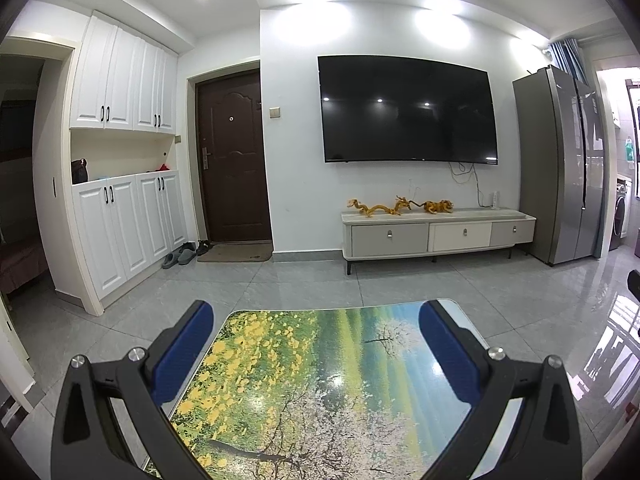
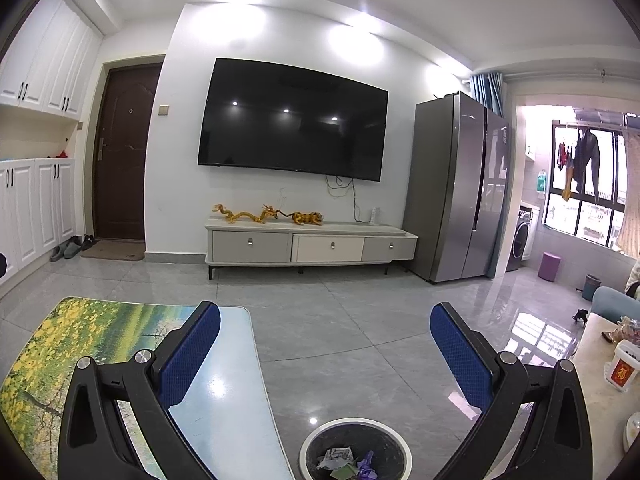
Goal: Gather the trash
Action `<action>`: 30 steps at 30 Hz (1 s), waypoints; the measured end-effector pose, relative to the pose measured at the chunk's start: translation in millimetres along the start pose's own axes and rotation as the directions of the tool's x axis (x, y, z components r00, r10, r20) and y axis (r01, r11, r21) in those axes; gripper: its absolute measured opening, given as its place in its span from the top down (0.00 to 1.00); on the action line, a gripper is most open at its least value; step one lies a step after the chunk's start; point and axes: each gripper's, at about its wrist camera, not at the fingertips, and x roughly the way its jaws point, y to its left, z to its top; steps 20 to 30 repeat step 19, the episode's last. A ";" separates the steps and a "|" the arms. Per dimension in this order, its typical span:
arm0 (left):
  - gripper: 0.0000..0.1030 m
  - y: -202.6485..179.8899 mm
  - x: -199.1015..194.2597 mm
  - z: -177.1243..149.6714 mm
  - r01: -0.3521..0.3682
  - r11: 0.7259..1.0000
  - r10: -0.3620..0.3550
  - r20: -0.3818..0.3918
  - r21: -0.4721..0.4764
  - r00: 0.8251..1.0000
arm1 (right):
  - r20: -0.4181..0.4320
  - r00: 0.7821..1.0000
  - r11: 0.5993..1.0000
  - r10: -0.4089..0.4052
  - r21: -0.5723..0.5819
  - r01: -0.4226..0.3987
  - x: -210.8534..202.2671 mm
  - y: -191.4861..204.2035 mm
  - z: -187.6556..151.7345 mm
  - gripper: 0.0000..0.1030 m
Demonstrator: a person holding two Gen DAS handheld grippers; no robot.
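- Left claw (image 1: pixel 316 344): spread wide, nothing between the blue pads, held above the small table (image 1: pixel 340 384) with the printed landscape top.
- Right claw (image 2: pixel 326 344): likewise spread wide and empty, held over the floor just to the right of the same table (image 2: pixel 224 392), directly above the bin (image 2: pixel 355 454).
- Bin: round, pale rim, dark inside, standing on the grey tiles beside the table edge; crumpled paper and a purple scrap (image 2: pixel 365 465) lying at the bottom.
- Table top as shown from the left wrist: bare, no loose rubbish to be seen on it.
- Judged state of task: visible rubbish already inside the bin; either finished or between items.
- Advice for the step in hand: scan table and floor for leftovers before closing anything; approach any remaining piece from above with the pads well apart, close fully on it, carry it over the middle of the rim and release low so that nothing lands on the tiles.
- Caution: glossy tiles and table top, so light scraps likely to slide if nudged.
- Cut off: near edge of the table and lower half of the bin, both below the frame.
- Hard to make out: exact nature of the pieces in the bin; items on the pale counter (image 2: pixel 592 392) at far right, including a white tub with a red label (image 2: pixel 622 366), partly cropped and blurred.
- Hidden: the person's hands and the floor directly beneath both claws.
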 end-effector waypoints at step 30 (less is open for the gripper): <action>0.00 -1.2 -0.5 0.5 0.047 0.999 -0.047 -0.020 0.002 0.999 | -0.015 1.000 1.000 -0.008 0.001 0.008 2.8 -4.2 0.4 0.00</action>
